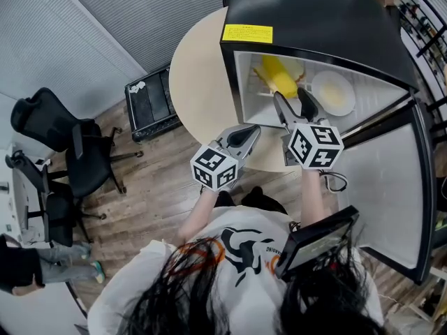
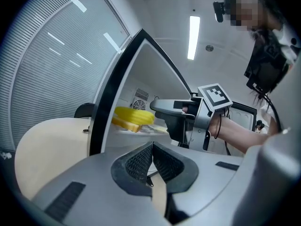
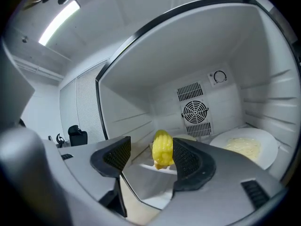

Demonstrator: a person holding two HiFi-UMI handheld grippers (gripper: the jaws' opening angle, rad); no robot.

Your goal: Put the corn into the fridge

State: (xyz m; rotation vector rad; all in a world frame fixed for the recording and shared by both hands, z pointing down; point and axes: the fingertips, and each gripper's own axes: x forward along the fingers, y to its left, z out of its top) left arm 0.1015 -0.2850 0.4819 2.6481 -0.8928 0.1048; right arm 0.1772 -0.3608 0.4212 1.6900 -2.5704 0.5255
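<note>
The yellow corn (image 1: 278, 77) lies on the shelf inside the open black mini fridge (image 1: 314, 12), toward its left side. My right gripper (image 1: 292, 103) is at the fridge mouth, open, with nothing between its fingers. In the right gripper view the corn (image 3: 162, 147) sits beyond the right gripper (image 3: 150, 154), apart from the pads. My left gripper (image 1: 251, 131) hangs just outside the fridge's lower left corner, shut and empty. The left gripper view shows the left gripper (image 2: 152, 147) with its pads pressed together, the corn (image 2: 133, 115) in the fridge and the right gripper (image 2: 176, 109) in front of it.
A white plate (image 1: 334, 93) with pale food sits in the fridge to the corn's right. The fridge door (image 1: 391, 194) stands swung open on the right. The fridge stands on a round beige table (image 1: 199, 82). Office chairs (image 1: 77, 155) and a black case (image 1: 150, 103) are on the wooden floor at left.
</note>
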